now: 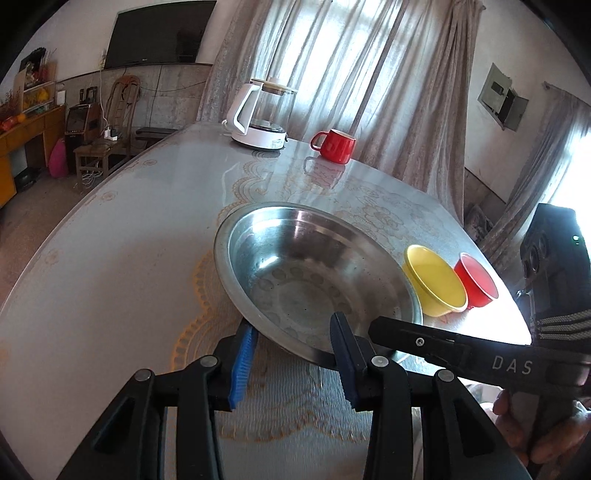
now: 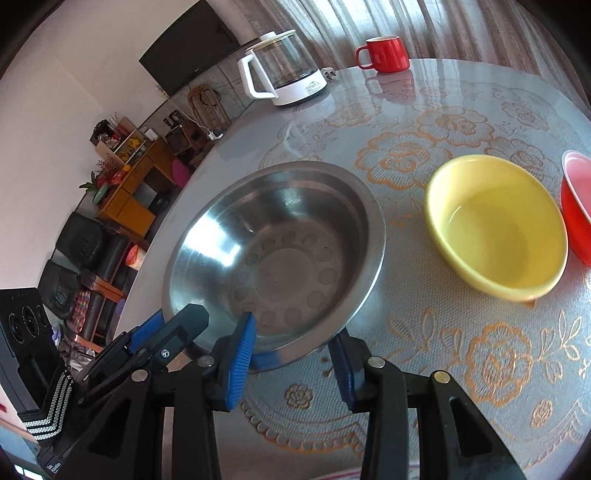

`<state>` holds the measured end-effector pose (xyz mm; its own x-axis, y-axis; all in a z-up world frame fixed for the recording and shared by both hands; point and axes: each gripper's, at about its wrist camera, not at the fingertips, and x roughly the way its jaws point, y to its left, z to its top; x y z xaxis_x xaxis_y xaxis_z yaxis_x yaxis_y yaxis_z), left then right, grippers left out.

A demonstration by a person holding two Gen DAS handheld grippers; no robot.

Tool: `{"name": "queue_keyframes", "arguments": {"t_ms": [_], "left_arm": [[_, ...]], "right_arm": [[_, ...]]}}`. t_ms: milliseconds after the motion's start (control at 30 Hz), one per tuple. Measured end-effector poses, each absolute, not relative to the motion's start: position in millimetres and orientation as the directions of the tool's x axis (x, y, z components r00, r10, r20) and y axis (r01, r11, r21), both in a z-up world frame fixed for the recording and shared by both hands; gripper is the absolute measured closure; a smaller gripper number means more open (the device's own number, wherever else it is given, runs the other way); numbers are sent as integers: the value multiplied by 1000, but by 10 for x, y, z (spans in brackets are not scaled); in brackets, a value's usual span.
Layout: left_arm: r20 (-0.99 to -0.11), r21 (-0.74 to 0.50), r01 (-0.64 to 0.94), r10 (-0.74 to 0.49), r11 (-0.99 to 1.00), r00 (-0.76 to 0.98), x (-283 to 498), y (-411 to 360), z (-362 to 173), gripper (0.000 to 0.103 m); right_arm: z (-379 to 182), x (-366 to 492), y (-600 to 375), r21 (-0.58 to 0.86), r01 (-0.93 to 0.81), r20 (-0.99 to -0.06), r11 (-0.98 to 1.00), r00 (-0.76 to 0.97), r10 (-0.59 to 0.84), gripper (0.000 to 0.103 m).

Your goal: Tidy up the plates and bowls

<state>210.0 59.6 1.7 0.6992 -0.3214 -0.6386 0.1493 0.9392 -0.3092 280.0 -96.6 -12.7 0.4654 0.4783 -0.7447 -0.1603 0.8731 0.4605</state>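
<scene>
Right wrist view shows the steel basin [image 2: 275,254] at twelve o'clock, lifted off the table [image 2: 443,350], its near rim pinched by both right gripper [image 2: 291,360] and left gripper [image 2: 162,332], presumably sharing its bulk, yellow bowl [image 2: 496,225] at two o'clock.

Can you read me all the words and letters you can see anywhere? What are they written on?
"DAS": white letters on the black arm of the right claw, seen from the left wrist view.
Kettle: a printed label on its white base, too small to read.
TV: a tiny mark on its bottom edge, too blurred to read.
Red mug, steel bowl, yellow bowl, red bowl: no writing visible.
</scene>
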Motion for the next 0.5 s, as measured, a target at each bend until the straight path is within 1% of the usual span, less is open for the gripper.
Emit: {"name": "queue_keyframes", "arguments": {"t_ms": [500], "left_arm": [[-631,-344,120,-324,931,705,1459,710,-18,61]], "right_arm": [[-162,2353,-870,474,-214,-740,854,428,518,64]]}}
